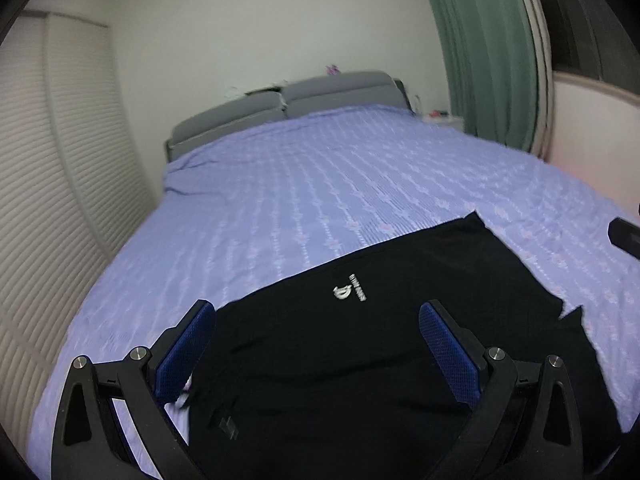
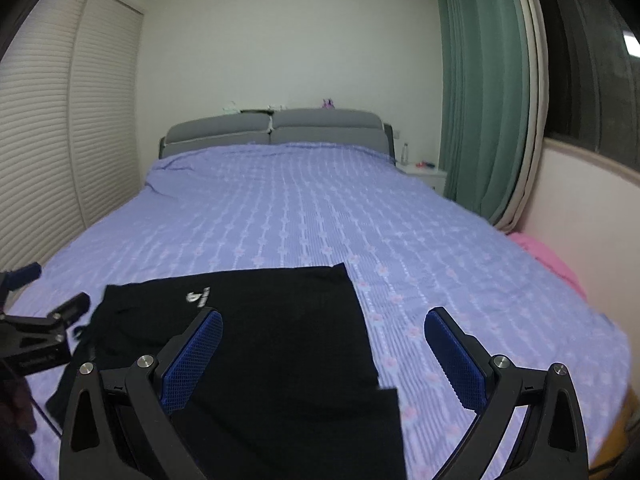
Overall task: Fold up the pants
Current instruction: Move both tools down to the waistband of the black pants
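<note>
Black pants (image 1: 360, 344), one pair, white logo (image 1: 350, 291) uppermost: they lie flat on the lilac bedspread (image 1: 320, 184), filling the lower centre of the left wrist view and the lower left of the right wrist view. Left gripper (image 1: 316, 340): released, blue pads spread wide above the cloth, grasping nothing. Right gripper (image 2: 322, 344): likewise released, one pad over the fabric, the other over bare bedspread, straddling the pants' right edge. We judge the fold either between steps or only beginning. Next, we would lower each gripper to an edge and pinch a single layer cleanly before lifting.
</note>
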